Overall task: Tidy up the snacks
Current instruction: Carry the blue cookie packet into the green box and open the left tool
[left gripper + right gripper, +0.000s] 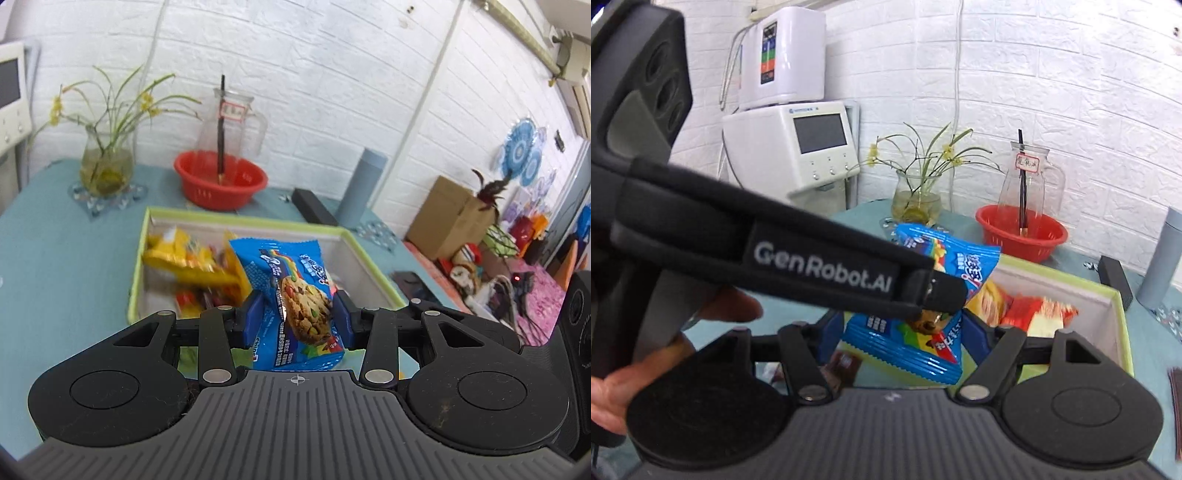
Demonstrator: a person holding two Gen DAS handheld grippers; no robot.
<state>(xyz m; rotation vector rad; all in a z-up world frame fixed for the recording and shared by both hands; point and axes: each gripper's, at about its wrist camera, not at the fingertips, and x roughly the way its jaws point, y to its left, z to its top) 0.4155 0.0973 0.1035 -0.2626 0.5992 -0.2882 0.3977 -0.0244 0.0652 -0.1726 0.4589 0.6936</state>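
My left gripper is shut on a blue cookie packet, its blue pads pressing both sides and holding it upright above the near edge of a green-rimmed box. Yellow snack packets and red ones lie inside the box. In the right wrist view, my right gripper is shut on a second blue cookie packet, just left of the box. The left tool's black arm crosses in front, hiding part of this packet. The left-held blue packet shows above it.
On the teal table behind the box stand a red basket, a glass jug, a vase with a plant, a grey-blue cylinder and a black bar. A white machine stands far left. A hand grips the left tool.
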